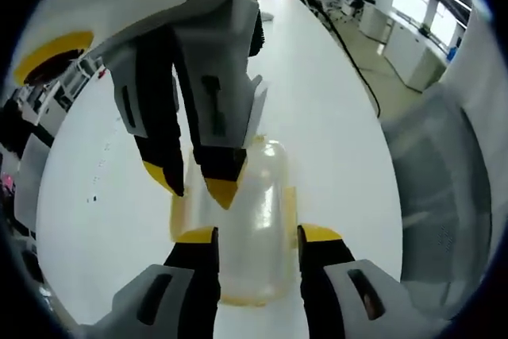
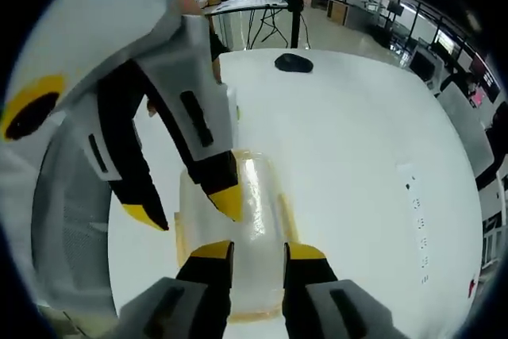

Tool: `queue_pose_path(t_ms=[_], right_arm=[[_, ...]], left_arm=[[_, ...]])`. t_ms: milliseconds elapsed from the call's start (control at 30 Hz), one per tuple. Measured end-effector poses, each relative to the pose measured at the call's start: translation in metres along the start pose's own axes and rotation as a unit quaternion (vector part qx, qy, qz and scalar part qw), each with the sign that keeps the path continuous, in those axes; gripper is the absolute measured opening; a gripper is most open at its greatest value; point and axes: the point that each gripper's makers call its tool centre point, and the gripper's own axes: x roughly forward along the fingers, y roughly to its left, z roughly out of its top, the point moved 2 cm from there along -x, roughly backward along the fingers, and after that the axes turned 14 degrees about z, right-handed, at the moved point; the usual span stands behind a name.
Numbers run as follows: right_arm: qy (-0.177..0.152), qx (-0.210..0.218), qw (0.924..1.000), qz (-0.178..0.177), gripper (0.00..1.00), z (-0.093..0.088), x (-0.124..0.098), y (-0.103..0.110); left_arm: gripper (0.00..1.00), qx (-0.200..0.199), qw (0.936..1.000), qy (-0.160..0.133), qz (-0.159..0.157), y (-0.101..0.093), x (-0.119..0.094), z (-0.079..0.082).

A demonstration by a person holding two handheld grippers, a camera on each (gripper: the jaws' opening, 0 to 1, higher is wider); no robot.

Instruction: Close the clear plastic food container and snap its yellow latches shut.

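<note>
Between the fingertips: clear container (image 1: 252, 228), lid seated, is bracketed by spread left gripper (image 1: 258, 237).
Opposite end: right gripper (image 2: 257, 253), parted, is placed there.
Latches: yellow latches (image 1: 290, 208) are judged unsnapped.
Beyond: white table (image 1: 317, 93).

My left claw (image 1: 257, 237) and right claw (image 2: 258, 252) face each other, tips nearly meeting, each with its jaws parted a little and pointing downward.

The food container (image 1: 246, 228) lies on the surface (image 1: 333, 117) between both claws: the left claw (image 1: 258, 236) at one end, the right claw (image 2: 258, 253) at the opposite end, tips facing.
</note>
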Motion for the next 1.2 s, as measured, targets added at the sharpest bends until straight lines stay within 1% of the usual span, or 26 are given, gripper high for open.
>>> queue_pose_path(t_ms=[167,400,600,733,900,1067,1200], right_arm=[[0.003,-0.004,1.0,0.0,0.24,0.002,0.001,-0.003],[0.009,-0.008,0.9999,0.005,0.26,0.002,0.004,-0.006],[0.014,-0.009,0.9998,0.011,0.27,0.003,0.006,-0.008],[0.014,-0.011,0.9998,0.011,0.28,0.003,0.005,-0.009],[0.021,-0.009,0.9996,0.014,0.28,-0.001,0.006,-0.01],[0.023,-0.011,0.9996,0.015,0.28,-0.002,0.007,-0.012],[0.026,-0.013,0.9994,0.018,0.31,-0.002,0.009,-0.011]], left_arm=[[0.38,-0.005,1.0,0.001,0.005,-0.001,0.001,-0.001],[0.41,0.004,0.9999,0.003,0.01,-0.007,0.003,-0.002],[0.42,0.013,0.9998,0.006,0.014,-0.014,0.004,-0.003],[0.42,0.012,0.9998,0.005,0.016,-0.016,0.005,-0.003],[0.43,0.016,0.9997,0.006,0.014,-0.023,0.007,-0.004],[0.43,0.021,0.9996,0.009,0.017,-0.025,0.009,-0.006],[0.44,0.021,0.9996,0.01,0.018,-0.024,0.01,-0.007]])
